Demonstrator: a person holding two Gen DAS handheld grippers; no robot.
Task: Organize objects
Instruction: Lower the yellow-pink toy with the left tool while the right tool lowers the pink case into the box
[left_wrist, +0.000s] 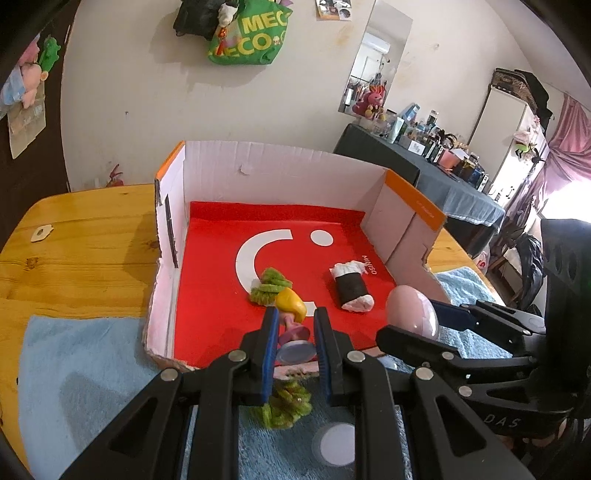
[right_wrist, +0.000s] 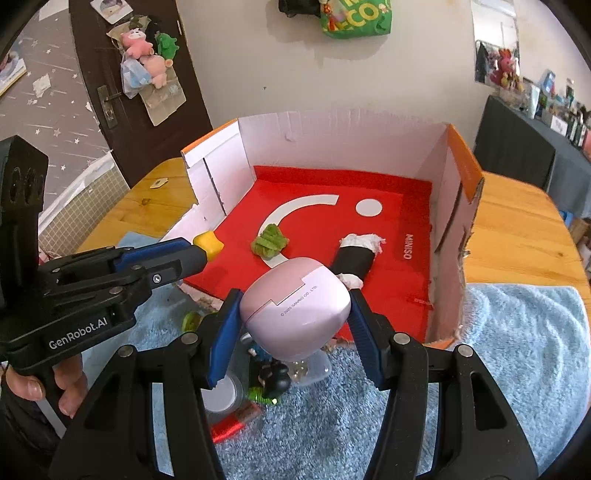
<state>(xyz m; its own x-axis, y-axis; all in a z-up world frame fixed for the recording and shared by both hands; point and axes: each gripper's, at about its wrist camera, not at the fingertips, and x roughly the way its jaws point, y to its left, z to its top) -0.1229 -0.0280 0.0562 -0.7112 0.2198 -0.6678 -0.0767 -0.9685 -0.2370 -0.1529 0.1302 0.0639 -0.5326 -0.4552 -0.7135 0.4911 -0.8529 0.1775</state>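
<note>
My left gripper is shut on a small figurine with a yellow head and a pink base, held over the front edge of the open cardboard box. The yellow head shows in the right wrist view. My right gripper is shut on a pink egg-shaped case, held just before the box's front edge; it also shows in the left wrist view. In the box, on a red sheet, lie a green fuzzy bundle and a black roll with white ends.
The box stands on a wooden table with a blue towel at the front. On the towel lie another green fuzzy bundle, a white round lid, a dark figurine and a red item.
</note>
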